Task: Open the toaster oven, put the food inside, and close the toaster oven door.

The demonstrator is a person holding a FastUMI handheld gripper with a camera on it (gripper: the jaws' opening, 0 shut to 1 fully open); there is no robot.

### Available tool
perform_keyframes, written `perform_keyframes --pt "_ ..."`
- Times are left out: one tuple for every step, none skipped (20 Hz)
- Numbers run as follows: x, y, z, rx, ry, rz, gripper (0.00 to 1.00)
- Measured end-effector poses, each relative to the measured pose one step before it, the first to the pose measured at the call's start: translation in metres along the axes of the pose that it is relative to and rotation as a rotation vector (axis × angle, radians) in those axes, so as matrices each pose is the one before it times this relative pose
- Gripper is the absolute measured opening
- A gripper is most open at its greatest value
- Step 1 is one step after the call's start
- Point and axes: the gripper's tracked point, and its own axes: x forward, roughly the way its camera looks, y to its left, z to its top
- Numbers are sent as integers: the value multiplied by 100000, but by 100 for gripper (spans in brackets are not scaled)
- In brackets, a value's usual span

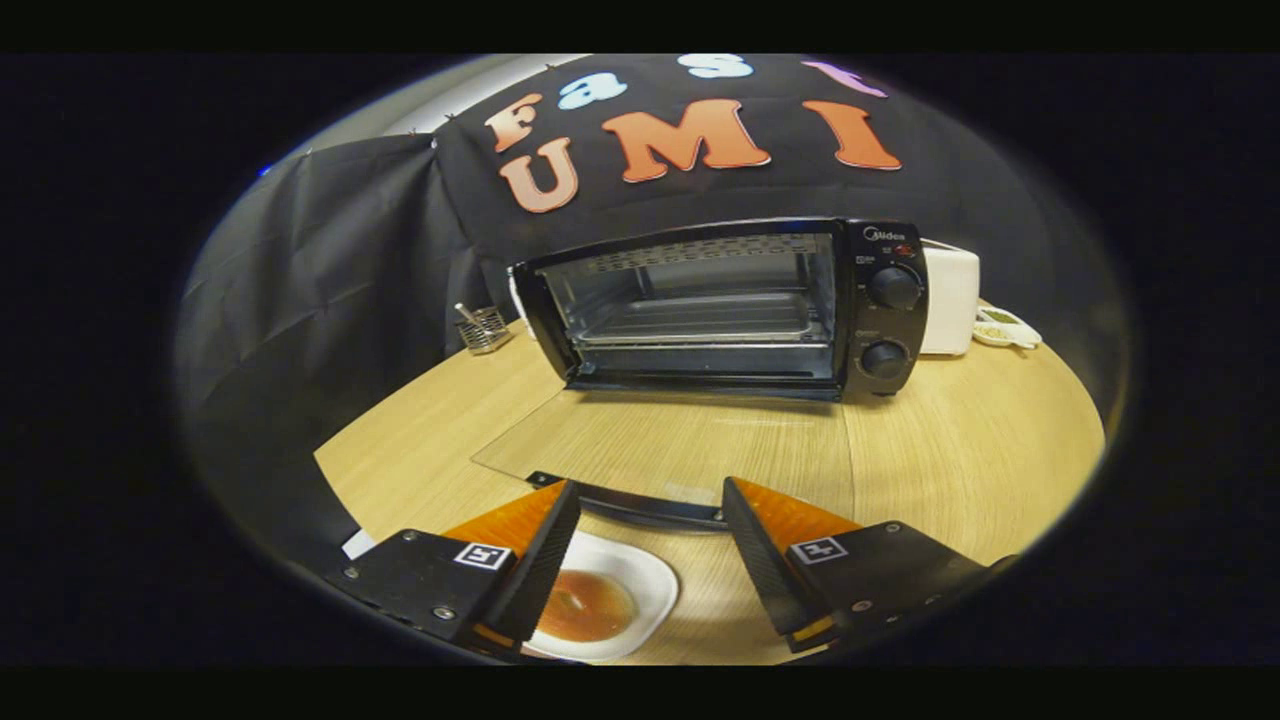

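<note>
We see the toaster oven (pixel 725 305) at the counter (pixel 960 440) back, mouth facing us, long axis crosswise. Its glass door (pixel 660 450) lies flat btwn gripper (pixel 650 500) and cavity. Gripper spread wide, holding nothing. Food (pixel 585 605) on white plate (pixel 640 580) just below fingers. Wire holder (pixel 483 328) left; white appliance (pixel 948 298) right.

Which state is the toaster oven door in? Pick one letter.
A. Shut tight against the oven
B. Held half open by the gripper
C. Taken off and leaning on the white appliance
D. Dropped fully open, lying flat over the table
D: the glass door lies flat in front of the toaster oven, the rack inside exposed, while the gripper hangs open above its handle, gripping nothing.
</note>
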Motion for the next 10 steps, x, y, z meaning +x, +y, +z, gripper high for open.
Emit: perform_keyframes --pt "-774 675 -383 -1513 159 2000 87" --pt "-774 719 -495 -1860 173 1732 87" --pt "-751 539 -467 -1996 84 1354 87" --pt "-653 595 -648 -1663 -163 1039 87" --pt "-414 508 -774 -778 524 1014 87" --pt "-225 520 -888 -123 678 1083 87" --pt "-163 355 -847 -241 1447 618 87" --pt "-168 386 -874 -564 1223 265 87" --pt "-193 69 -467 -764 480 -609 88" --pt "-208 237 -300 -1129 -531 -283 88"
